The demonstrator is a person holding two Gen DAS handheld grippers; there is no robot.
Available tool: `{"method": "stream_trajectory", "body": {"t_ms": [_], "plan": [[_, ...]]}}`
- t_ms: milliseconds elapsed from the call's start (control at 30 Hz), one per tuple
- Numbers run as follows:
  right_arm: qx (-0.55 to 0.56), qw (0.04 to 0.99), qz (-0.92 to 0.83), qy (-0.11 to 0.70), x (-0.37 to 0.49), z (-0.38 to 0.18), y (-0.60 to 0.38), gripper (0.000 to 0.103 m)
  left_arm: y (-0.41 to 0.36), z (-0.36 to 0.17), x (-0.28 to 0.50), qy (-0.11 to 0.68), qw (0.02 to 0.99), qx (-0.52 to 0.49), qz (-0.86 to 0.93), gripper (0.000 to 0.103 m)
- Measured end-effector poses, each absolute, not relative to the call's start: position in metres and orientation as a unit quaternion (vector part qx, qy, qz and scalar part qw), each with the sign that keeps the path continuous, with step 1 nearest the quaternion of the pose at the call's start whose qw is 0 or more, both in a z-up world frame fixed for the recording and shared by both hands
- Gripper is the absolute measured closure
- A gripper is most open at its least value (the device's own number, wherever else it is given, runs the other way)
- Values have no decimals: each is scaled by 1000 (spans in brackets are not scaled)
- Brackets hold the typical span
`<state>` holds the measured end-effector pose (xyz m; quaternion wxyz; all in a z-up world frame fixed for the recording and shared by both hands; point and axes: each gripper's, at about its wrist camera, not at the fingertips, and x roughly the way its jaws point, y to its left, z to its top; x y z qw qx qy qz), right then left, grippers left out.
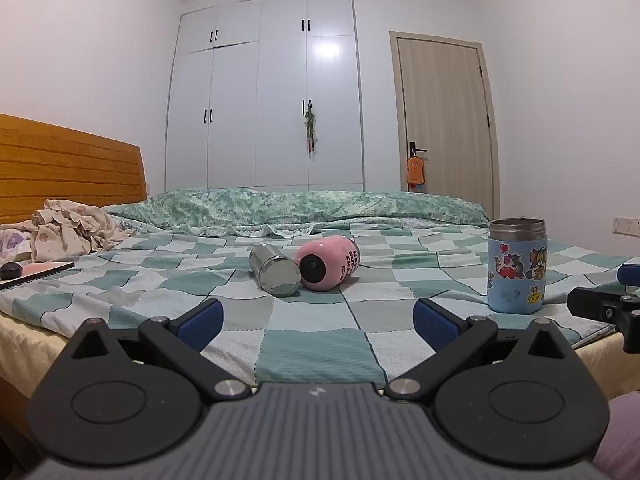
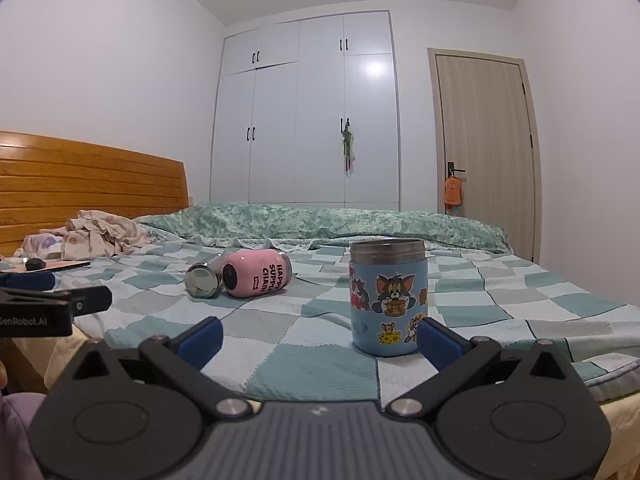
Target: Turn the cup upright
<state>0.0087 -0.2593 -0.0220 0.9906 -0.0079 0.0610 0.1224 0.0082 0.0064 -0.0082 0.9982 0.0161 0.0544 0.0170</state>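
A pink cup (image 1: 328,265) lies on its side on the checkered bedspread, its base towards me; it also shows in the right wrist view (image 2: 256,273). A steel cup (image 1: 275,274) lies on its side touching it on the left, also in the right wrist view (image 2: 205,277). A blue cartoon cup (image 1: 516,266) stands upright at the right, mouth up; in the right wrist view (image 2: 387,298) it stands just beyond my right fingers. My left gripper (image 1: 318,322) is open and empty, short of the lying cups. My right gripper (image 2: 320,338) is open and empty.
A crumpled cloth (image 1: 68,230) and a flat board with a dark object (image 1: 24,272) lie at the left by the wooden headboard (image 1: 68,164). A folded green quilt (image 1: 304,206) runs along the far side. The bed's near edge (image 1: 24,320) is just below my grippers.
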Motion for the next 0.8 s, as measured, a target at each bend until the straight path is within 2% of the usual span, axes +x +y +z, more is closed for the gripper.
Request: {"method": "stream_trajectory", "body": {"t_ms": [800], "plan": [[-9,991,123,57,8,-22,-259,0,7,-7,7,50,999,16,16,0]]}}
